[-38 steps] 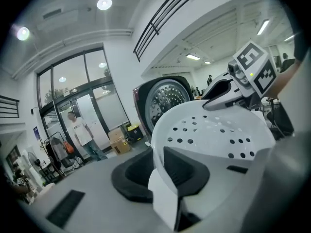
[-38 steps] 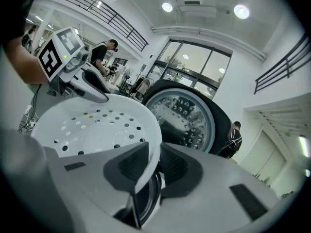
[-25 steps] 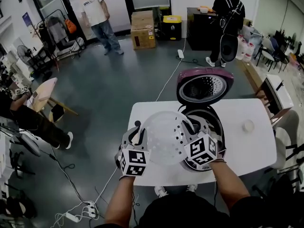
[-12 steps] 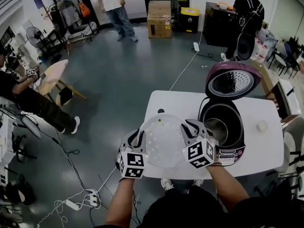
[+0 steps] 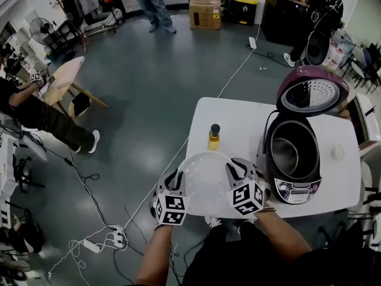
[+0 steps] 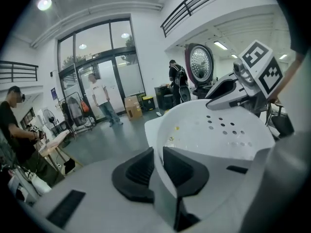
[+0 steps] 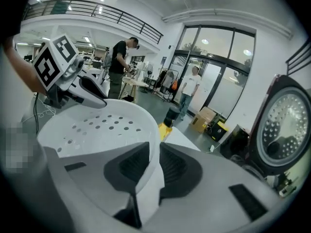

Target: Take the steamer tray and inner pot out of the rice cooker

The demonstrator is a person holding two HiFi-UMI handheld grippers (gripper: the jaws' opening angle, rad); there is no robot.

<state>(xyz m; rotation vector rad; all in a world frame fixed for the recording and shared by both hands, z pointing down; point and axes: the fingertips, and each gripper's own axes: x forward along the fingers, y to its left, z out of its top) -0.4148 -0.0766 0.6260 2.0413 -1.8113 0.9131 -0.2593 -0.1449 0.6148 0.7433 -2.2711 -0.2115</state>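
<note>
Nearest the camera, the left claw (image 6: 158, 165) was clamped shut on the near rim of the round white perforated plastic steamer tray (image 5: 205, 176), at about 8 o'clock on the tray. The right claw (image 7: 154, 165) was pinched the same way on the rim at about 4 o'clock, so both carried the tray between them. The tray was out of the cooker, over the near edge of the white tabletop (image 5: 238, 119); whether it touched the surface could not be told. At 12 o'clock from the tray, just beyond its far rim, a small yellow bottle with a black cap (image 5: 214, 137) stood upright. At 3 o'clock from the tray sat the dark, open rice cooker (image 5: 296, 189), with the shiny metal inner pot (image 5: 287, 155) inside it. The cooker's purple lid (image 5: 313, 95) stood raised at 12 o'clock from the pot.
</note>
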